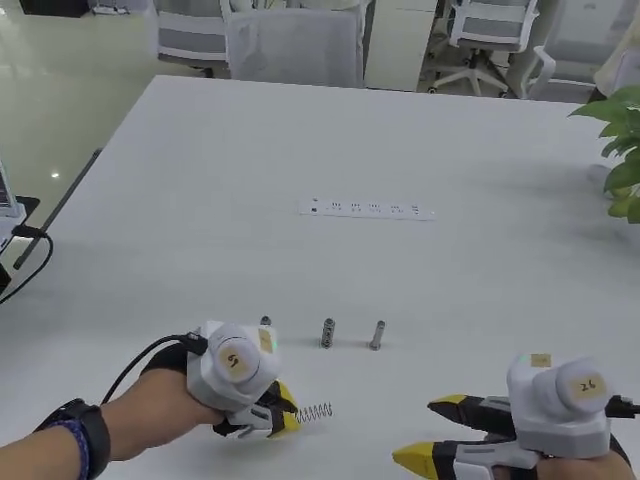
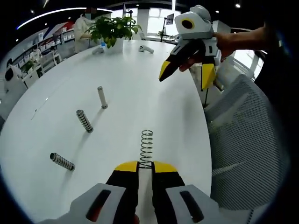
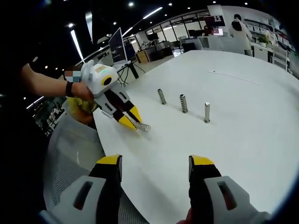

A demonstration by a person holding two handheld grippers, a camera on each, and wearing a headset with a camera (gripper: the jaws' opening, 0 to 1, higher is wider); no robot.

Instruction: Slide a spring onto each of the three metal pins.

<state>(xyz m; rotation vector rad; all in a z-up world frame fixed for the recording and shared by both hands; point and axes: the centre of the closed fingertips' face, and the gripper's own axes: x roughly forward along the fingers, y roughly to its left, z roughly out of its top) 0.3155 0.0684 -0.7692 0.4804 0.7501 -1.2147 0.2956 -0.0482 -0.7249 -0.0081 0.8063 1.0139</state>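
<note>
Jaws of the left gripper point(image 2: 145, 164) are pressed together on one end of a spring point(image 2: 146, 148), which sticks out level to the right at the near left of the white table point(image 1: 450, 290). Whether the spring touches the tabletop I cannot tell. At the near right, the right gripper point(image 3: 156, 161) hangs with its jaws spread and nothing between them. Just beyond the two grippers three pins stand upright in a row. The left pin point(image 2: 62, 161) and the middle pin point(image 2: 84, 121) each wear a coil, while the right pin point(image 2: 101, 97) is bare. Farther off a power strip point(image 1: 366, 209) lies flat, and a plant point(image 1: 622, 150) sits at the far right.
</note>
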